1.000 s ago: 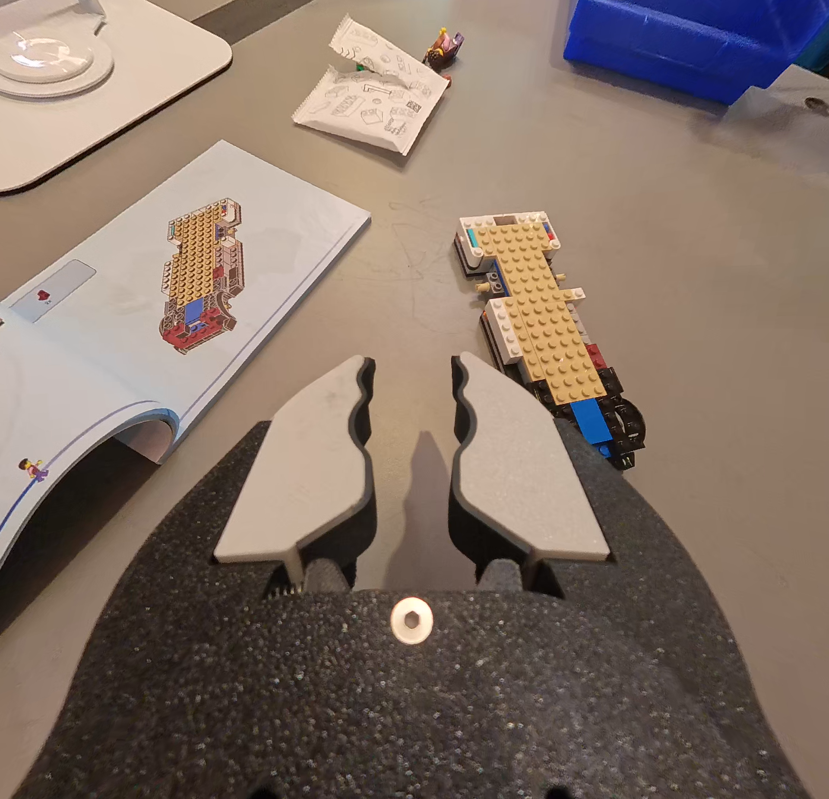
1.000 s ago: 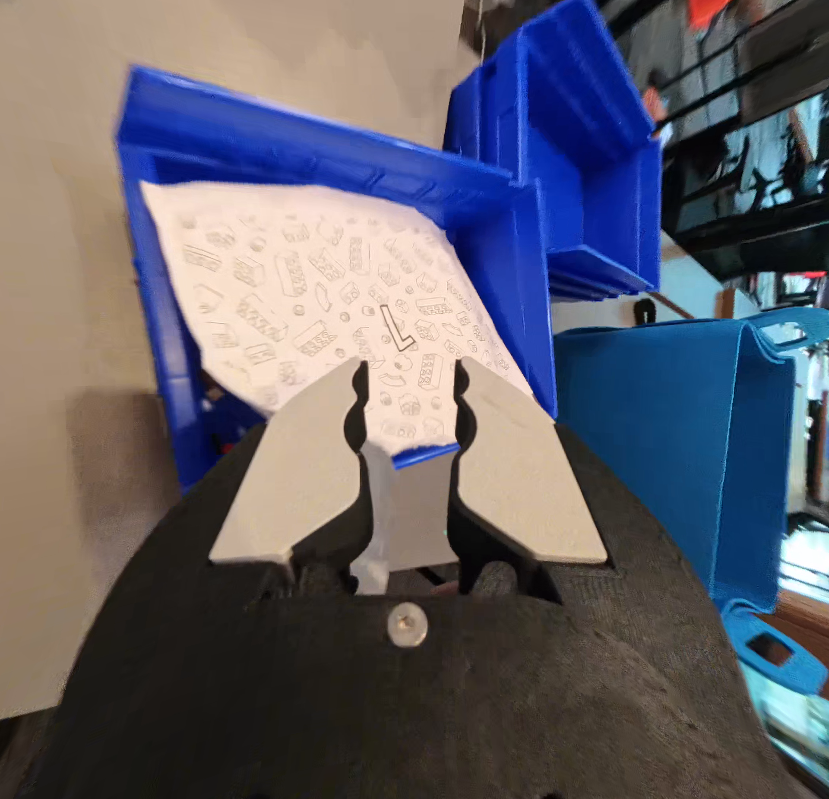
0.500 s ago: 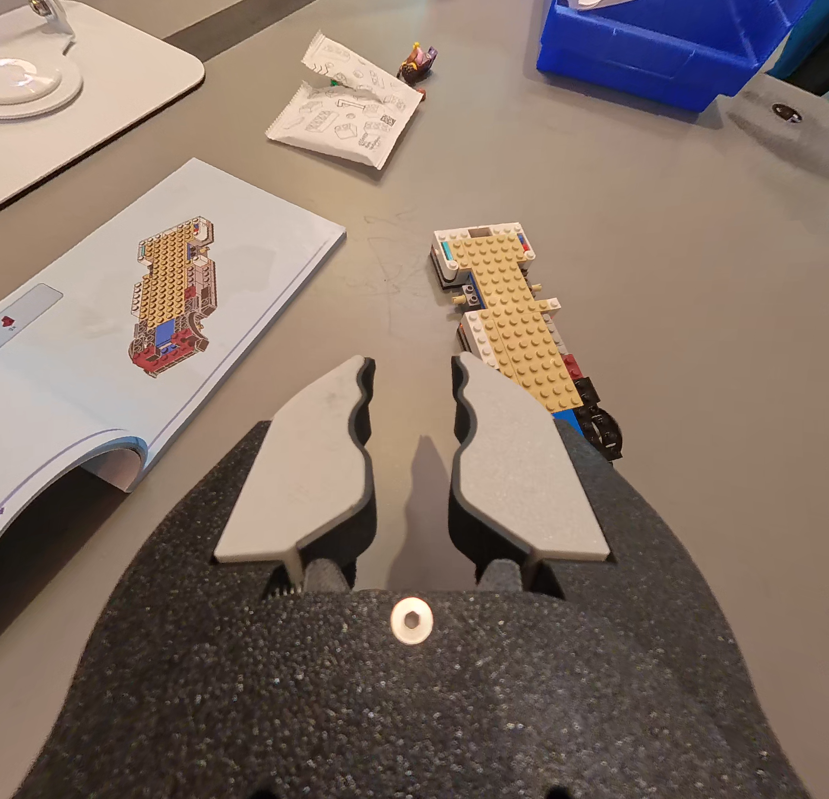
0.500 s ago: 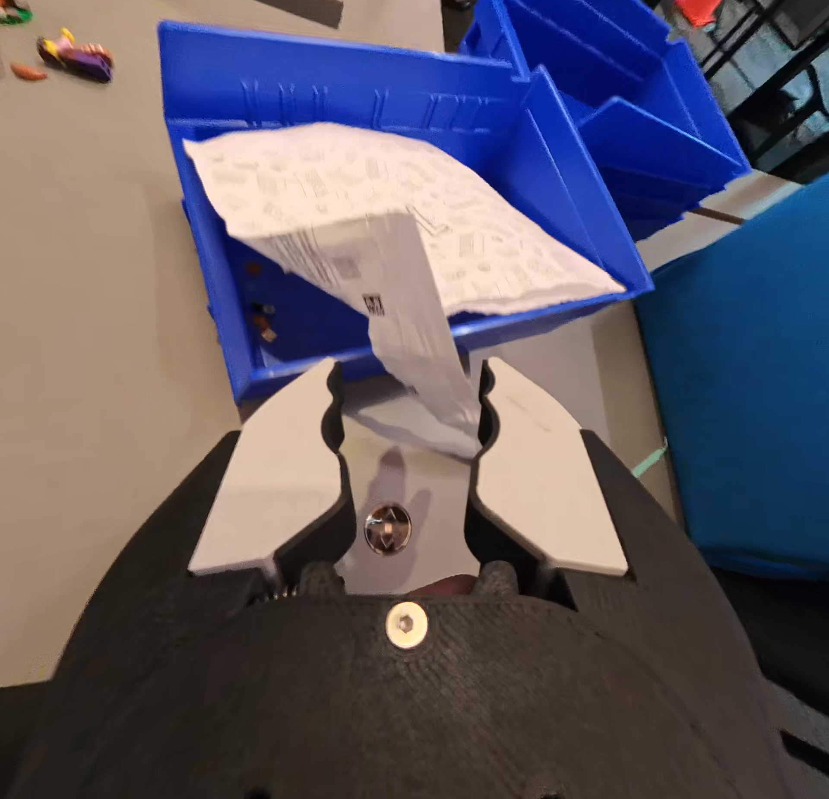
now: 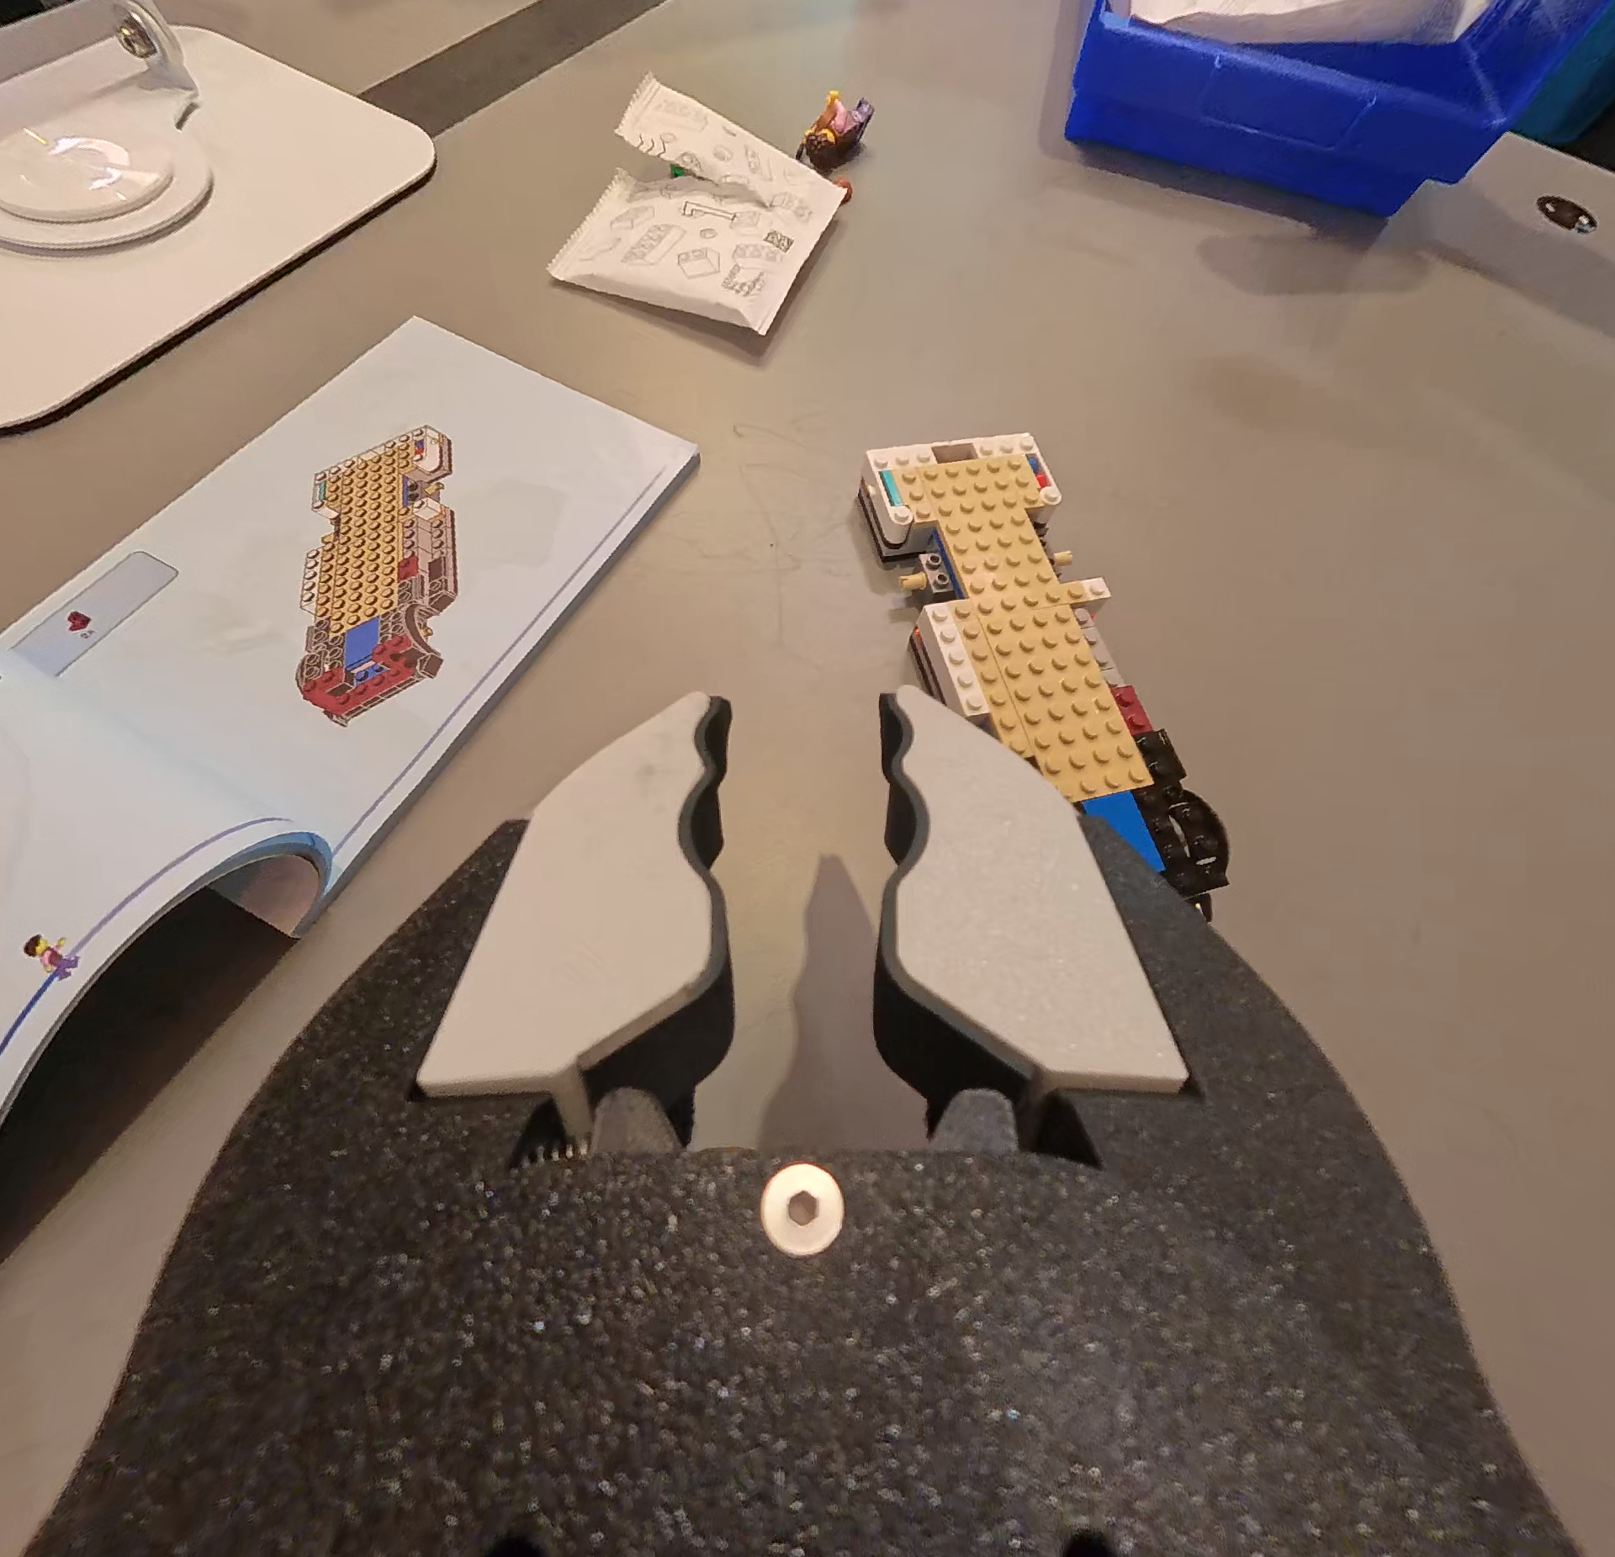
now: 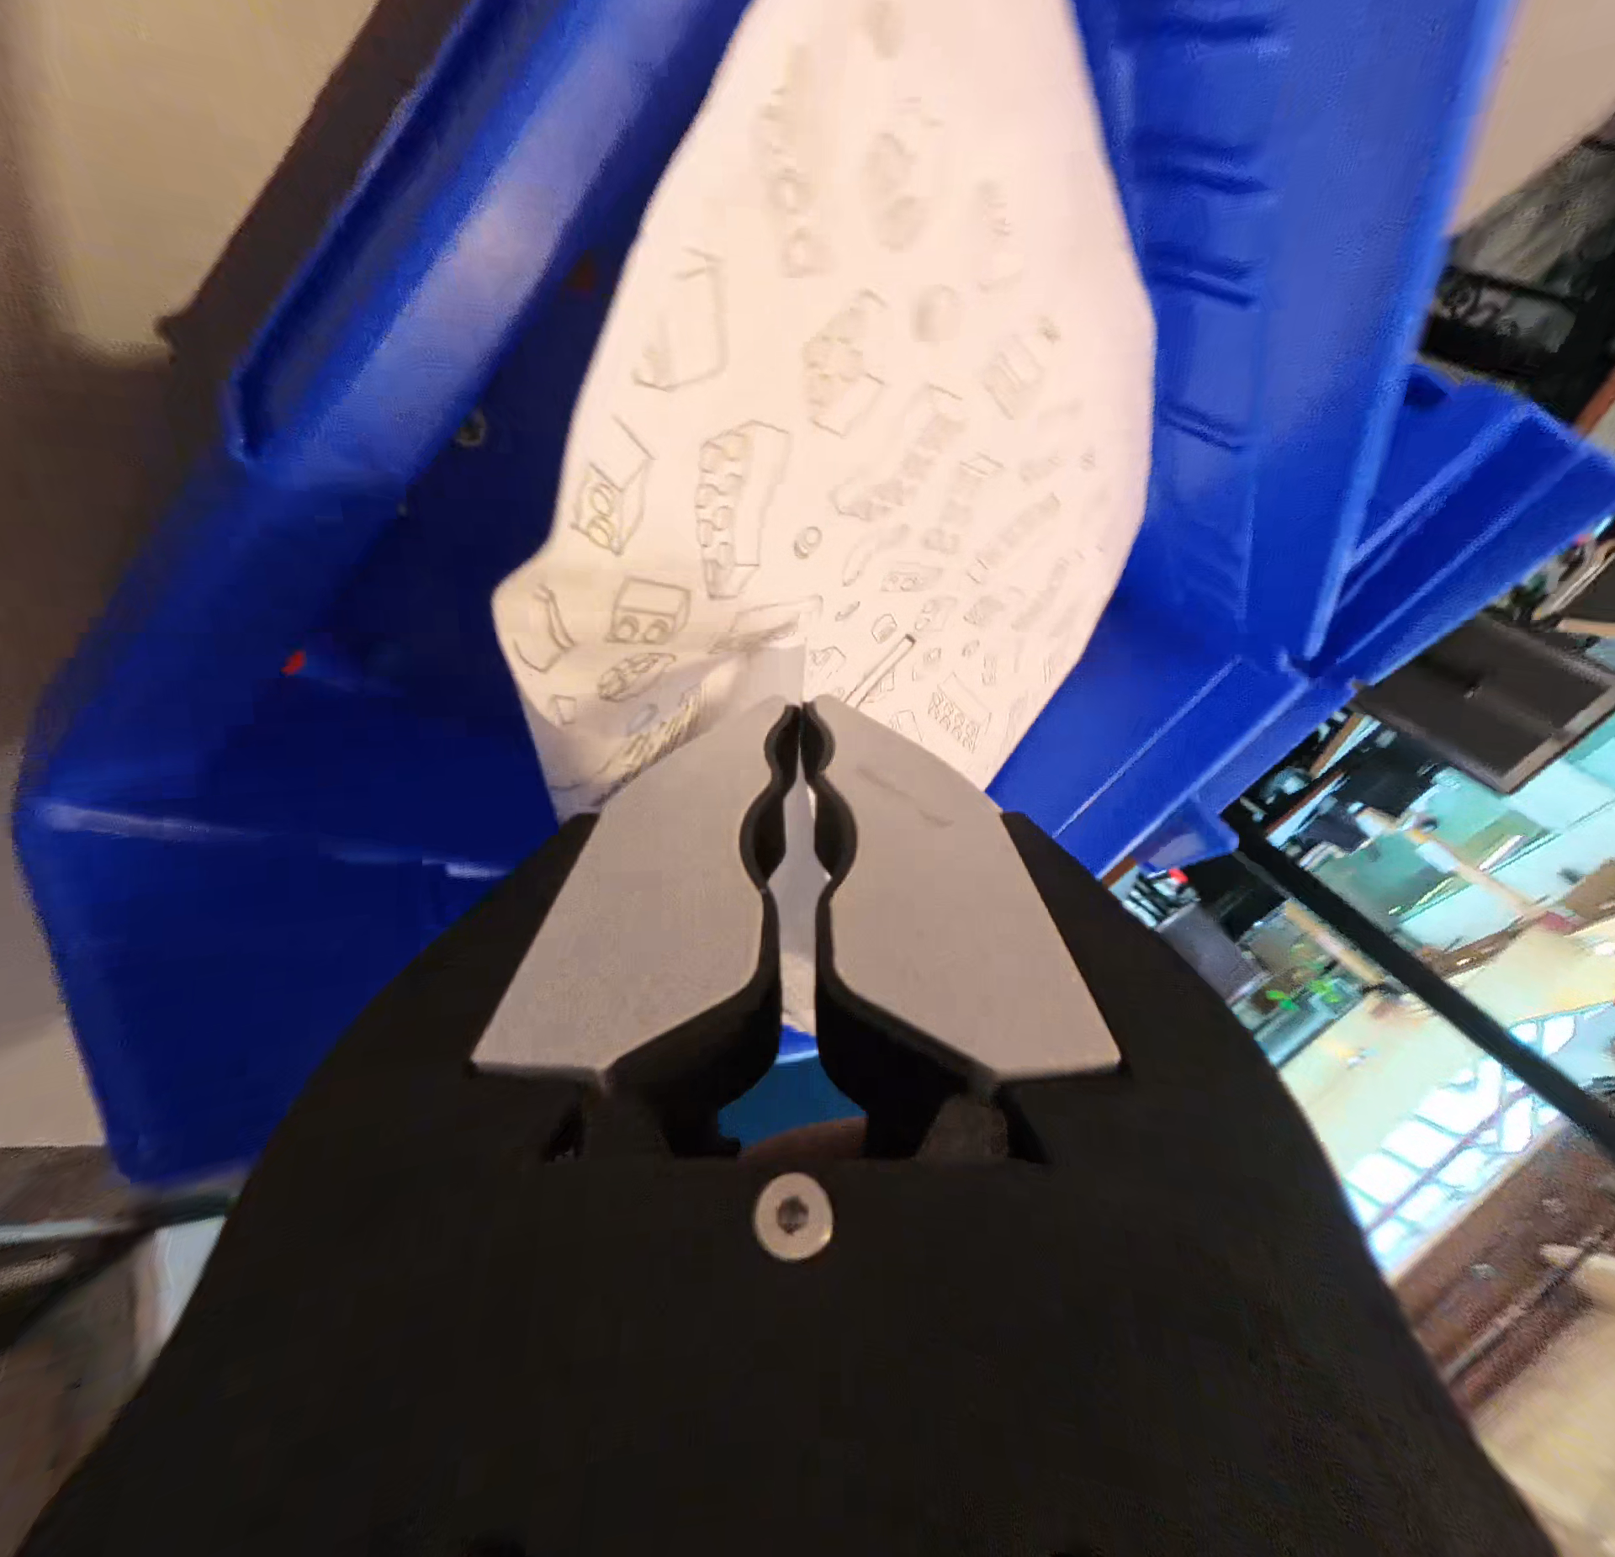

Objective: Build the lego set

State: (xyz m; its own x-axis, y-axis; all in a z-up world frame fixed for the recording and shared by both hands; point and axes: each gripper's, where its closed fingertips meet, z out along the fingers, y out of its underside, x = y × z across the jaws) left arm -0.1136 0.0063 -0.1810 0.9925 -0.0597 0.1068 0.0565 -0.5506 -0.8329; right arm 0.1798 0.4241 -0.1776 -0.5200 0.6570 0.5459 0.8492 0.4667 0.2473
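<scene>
Right tool (image 6: 802,715): clenched on a fold of the white printed paper bag (image 6: 874,396) at frame centre; the bag lies in the blue bin (image 6: 288,641) filling the upper frame.
Left tool (image 5: 804,711): released, bare, over the grey tabletop (image 5: 1311,641).
Beside it: brick model (image 5: 1014,632) just right of the tip; open instruction booklet (image 5: 262,597) left; torn white bag (image 5: 699,239) and minifigure (image 5: 835,130) above.
</scene>
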